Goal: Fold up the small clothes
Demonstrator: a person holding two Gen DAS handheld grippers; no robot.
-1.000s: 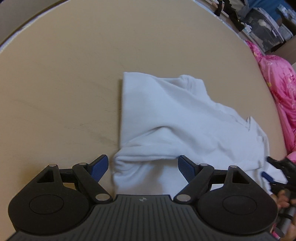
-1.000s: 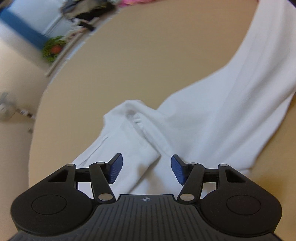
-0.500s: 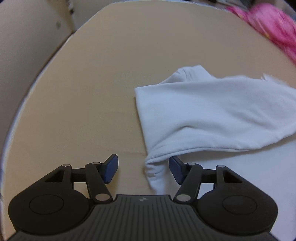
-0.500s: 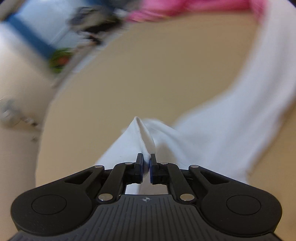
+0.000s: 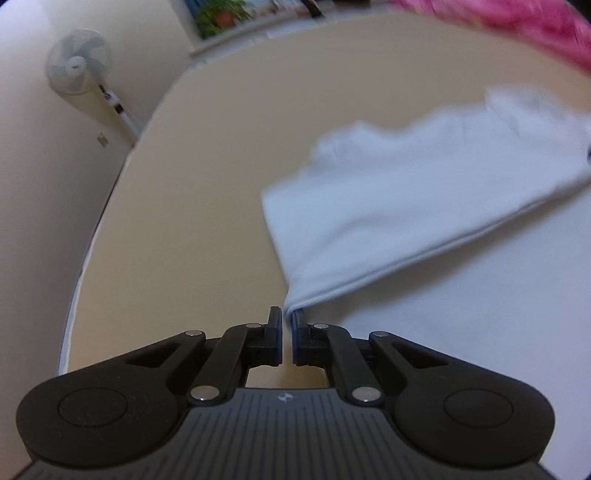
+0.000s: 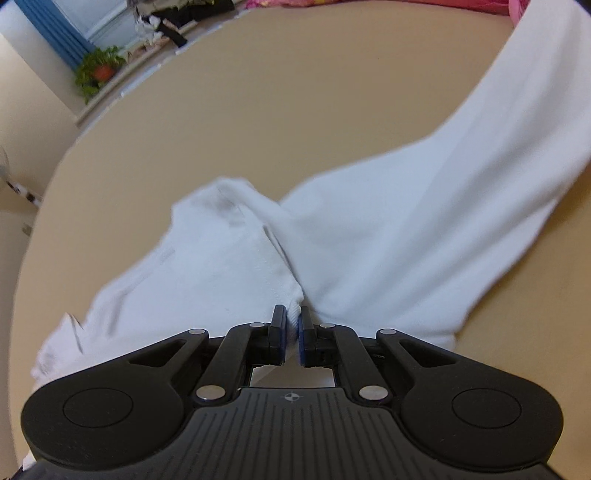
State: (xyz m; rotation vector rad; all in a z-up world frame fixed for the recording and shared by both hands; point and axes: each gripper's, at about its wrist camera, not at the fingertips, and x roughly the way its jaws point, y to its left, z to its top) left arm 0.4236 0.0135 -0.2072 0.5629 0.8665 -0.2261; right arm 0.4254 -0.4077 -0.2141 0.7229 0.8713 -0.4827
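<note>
A white garment (image 5: 406,206) lies partly folded on the round tan table (image 5: 203,184). In the left wrist view its upper layer ends in a pointed corner at the near left. My left gripper (image 5: 287,317) is closing to a thin slit there, its tips pinching that corner. In the right wrist view the same white garment (image 6: 388,221) bunches into a ridge running toward me. My right gripper (image 6: 291,319) is shut on the near end of that ridge, with a sleeve-like part spreading left and the body stretching up to the right.
A pink cloth (image 5: 517,22) lies at the table's far right edge. A standing fan (image 5: 79,62) is beyond the table's left rim. A potted plant (image 6: 98,70) and dark clutter sit on a ledge behind the tan table (image 6: 258,110). Bare tabletop stretches left of the garment.
My left gripper rolled and slid to the garment's left corner, its jaws going from wide open to shut on it. My right gripper's jaws closed on the fold and stay shut.
</note>
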